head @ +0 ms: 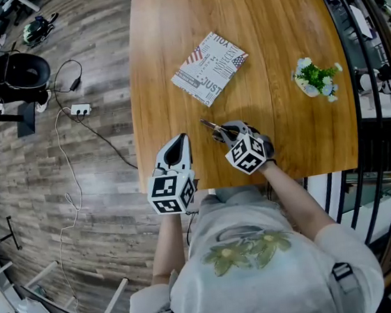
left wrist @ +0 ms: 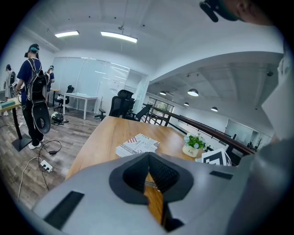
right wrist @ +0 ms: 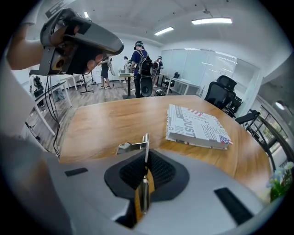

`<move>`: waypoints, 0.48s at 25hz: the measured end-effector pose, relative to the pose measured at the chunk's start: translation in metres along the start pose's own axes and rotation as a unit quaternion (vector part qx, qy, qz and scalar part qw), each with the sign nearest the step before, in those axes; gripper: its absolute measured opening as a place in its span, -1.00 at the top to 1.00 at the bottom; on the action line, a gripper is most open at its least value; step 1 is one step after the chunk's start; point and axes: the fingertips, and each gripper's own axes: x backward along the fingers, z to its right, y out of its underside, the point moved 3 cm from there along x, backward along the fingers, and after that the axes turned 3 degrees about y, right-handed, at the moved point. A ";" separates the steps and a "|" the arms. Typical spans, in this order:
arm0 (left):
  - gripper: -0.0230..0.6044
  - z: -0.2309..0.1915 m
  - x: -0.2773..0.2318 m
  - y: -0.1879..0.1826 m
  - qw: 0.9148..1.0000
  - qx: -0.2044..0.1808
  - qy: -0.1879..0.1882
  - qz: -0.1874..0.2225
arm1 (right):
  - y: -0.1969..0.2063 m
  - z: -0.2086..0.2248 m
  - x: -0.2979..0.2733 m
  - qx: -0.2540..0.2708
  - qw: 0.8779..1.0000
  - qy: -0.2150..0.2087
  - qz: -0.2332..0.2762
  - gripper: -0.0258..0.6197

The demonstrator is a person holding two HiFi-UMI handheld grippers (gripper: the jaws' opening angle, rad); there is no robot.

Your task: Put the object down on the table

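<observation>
My right gripper [head: 222, 132] hangs over the near edge of the wooden table [head: 273, 38], shut on a thin metal tool [head: 210, 124]. The tool pokes out toward the book. In the right gripper view the tool [right wrist: 145, 141] stands as a narrow strip between the pads of that gripper [right wrist: 144, 153], with a bent tab at its tip, just above the tabletop. My left gripper [head: 178, 141] is at the table's near left corner, its tips together and nothing in them. The left gripper view shows those jaws [left wrist: 149, 156] closed, with table wood showing behind them.
A printed book [head: 209, 68] lies mid-table and a small potted plant [head: 315, 79] stands at the right. A black railing [head: 378, 96] runs along the table's right side. A power strip [head: 79, 110] and cables lie on the floor at left. People [right wrist: 140, 73] stand far off.
</observation>
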 end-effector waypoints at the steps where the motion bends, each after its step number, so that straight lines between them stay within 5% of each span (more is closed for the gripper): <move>1: 0.88 0.000 0.000 0.000 1.000 0.000 0.000 0.000 | 0.001 0.000 0.000 -0.002 1.000 0.000 0.000 0.89; 12: 0.88 0.003 -0.003 0.003 1.000 -0.002 0.003 -0.002 | 0.002 -0.004 -0.003 -0.003 1.000 -0.006 -0.001 0.86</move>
